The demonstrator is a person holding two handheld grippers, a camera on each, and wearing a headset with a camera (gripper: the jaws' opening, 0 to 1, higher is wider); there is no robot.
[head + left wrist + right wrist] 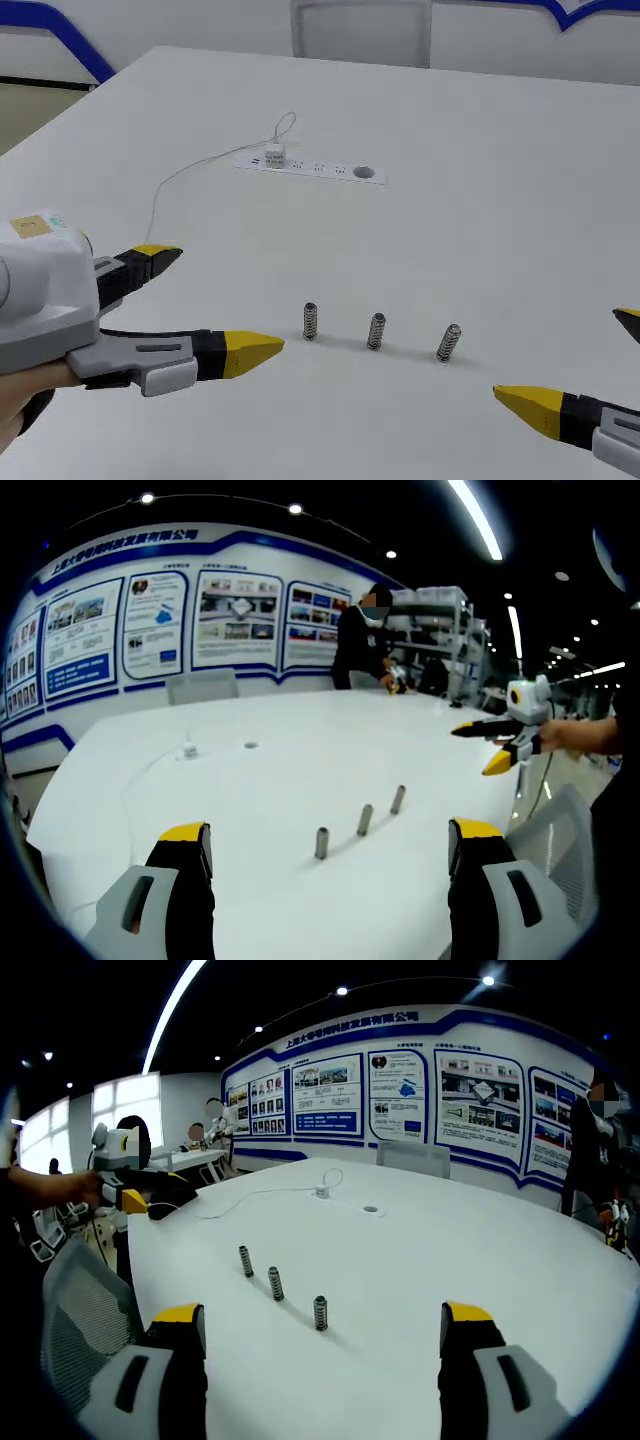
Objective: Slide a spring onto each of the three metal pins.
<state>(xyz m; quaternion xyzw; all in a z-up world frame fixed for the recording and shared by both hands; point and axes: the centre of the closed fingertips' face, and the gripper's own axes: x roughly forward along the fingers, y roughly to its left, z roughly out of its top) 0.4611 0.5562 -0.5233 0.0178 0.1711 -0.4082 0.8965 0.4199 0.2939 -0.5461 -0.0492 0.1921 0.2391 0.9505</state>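
Three upright metal pins [376,331], each apparently already sleeved in a spring [310,320], stand in a row near the front of the white table [480,200]. The left gripper [212,300] and right gripper [575,360] flank them, jaws wide apart and empty, seemingly with nothing left to load.

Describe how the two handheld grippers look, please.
The left gripper and the right gripper look alike. Each has a light grey body and two long black fingers that end in pointed yellow tips.
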